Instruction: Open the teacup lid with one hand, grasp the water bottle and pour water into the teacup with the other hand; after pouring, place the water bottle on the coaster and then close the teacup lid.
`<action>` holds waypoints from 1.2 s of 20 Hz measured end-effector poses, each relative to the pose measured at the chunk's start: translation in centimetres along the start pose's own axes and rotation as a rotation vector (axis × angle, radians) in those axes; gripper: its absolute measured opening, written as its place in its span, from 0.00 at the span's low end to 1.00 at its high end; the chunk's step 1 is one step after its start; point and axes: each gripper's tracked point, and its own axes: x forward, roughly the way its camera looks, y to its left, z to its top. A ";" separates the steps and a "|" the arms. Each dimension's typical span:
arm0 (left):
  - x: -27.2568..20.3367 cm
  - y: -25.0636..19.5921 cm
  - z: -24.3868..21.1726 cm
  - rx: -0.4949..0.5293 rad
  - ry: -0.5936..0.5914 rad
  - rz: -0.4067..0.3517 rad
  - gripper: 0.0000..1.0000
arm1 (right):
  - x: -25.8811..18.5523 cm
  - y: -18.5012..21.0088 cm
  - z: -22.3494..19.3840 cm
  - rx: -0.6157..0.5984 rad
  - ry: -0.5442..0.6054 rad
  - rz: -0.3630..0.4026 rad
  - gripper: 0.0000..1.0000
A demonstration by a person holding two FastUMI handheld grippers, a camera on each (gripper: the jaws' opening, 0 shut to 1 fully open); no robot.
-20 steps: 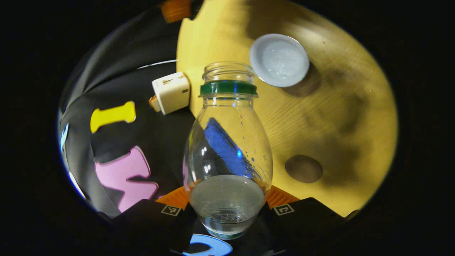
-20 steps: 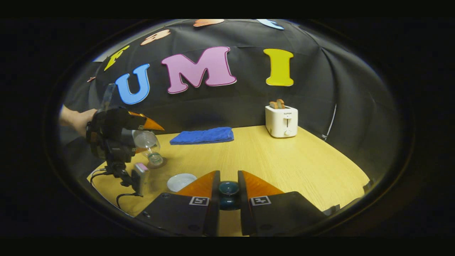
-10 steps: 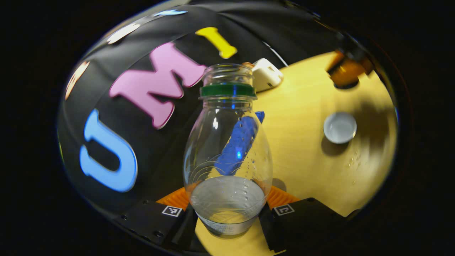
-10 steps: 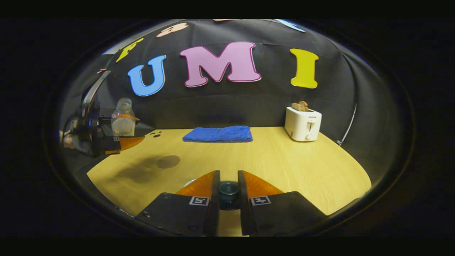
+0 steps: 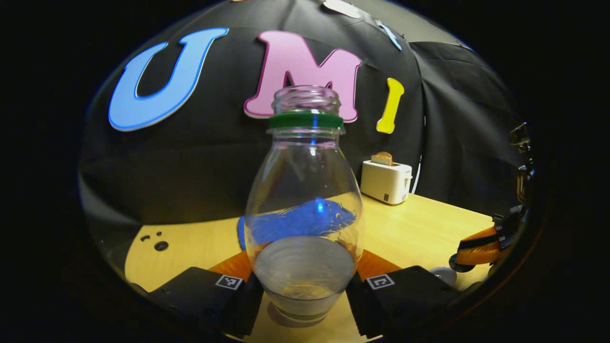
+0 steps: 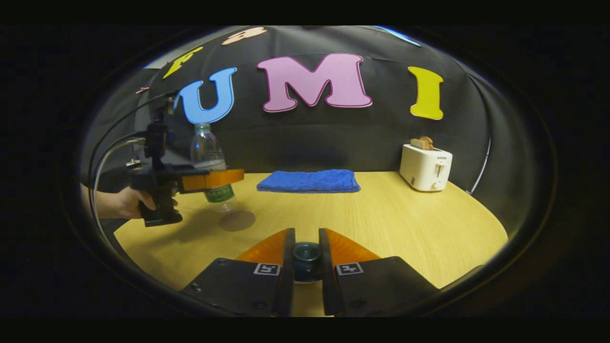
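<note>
In the right gripper view, a hand [image 6: 116,202] held the left gripper [image 6: 217,180], clamped on the upright, uncapped water bottle [image 6: 208,159] just above the round coaster [image 6: 237,220]. The wooden table [image 6: 381,224] carried a blue towel [image 6: 309,181] and a toaster [image 6: 425,167]; its lettering was unreadable. The right gripper [image 6: 306,255] pinched the dark teacup lid [image 6: 306,252].
</note>
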 end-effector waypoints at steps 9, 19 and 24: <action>2.6 1.1 -4.5 -0.010 0.036 0.027 0.82 | 1.2 1.1 -1.0 0.036 0.028 0.035 0.27; -0.5 0.8 -6.2 -0.002 0.137 0.019 0.98 | 1.1 1.7 -1.0 0.028 0.027 0.046 0.32; -4.2 0.3 -7.4 -0.002 0.183 0.019 0.98 | 1.1 1.0 -0.8 0.017 0.020 0.030 0.32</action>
